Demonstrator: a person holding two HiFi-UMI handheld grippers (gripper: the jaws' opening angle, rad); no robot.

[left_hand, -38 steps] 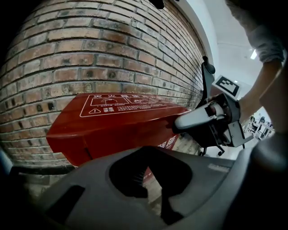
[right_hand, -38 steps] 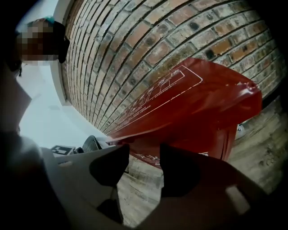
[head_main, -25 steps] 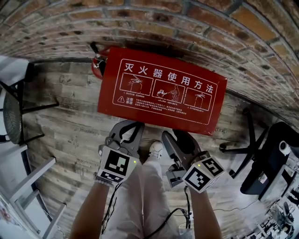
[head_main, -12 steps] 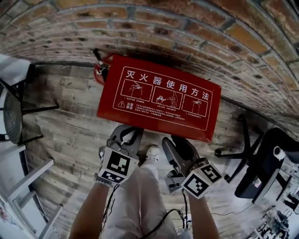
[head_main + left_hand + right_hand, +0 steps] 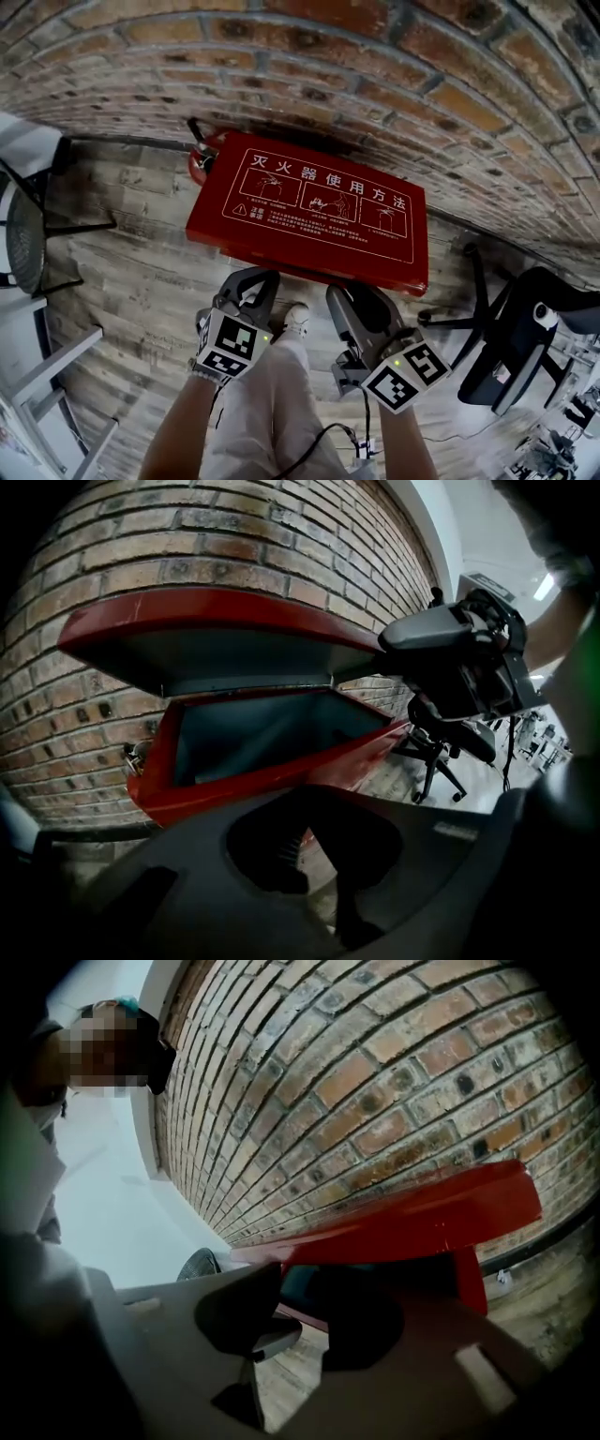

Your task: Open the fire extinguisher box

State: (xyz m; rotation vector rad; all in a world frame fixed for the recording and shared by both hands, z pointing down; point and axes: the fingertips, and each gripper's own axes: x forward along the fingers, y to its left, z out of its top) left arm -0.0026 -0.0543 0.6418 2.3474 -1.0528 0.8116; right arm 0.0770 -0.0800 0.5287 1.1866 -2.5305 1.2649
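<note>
The red fire extinguisher box stands against the brick wall, its lid (image 5: 309, 211) with white printed instructions lifted at the front. The left gripper view shows the raised lid (image 5: 216, 630) over the open box body (image 5: 253, 780) and its dark inside. My right gripper (image 5: 361, 298) is at the lid's front right edge. There the right gripper (image 5: 403, 644) has one finger above the rim and one below; its jaws have just been closing on it. The lid (image 5: 412, 1222) crosses just beyond its jaws. My left gripper (image 5: 248, 281) hangs open before the box, holding nothing.
A red extinguisher (image 5: 199, 159) with a black hose stands at the box's left end. Black office chairs (image 5: 525, 337) are on the right and another chair (image 5: 23, 234) on the left. My legs and a white shoe (image 5: 296, 319) are between the grippers. A white frame (image 5: 56, 375) stands at the lower left.
The lid's front edge has come up and the right gripper has risen with it. The left gripper has stayed in place.
</note>
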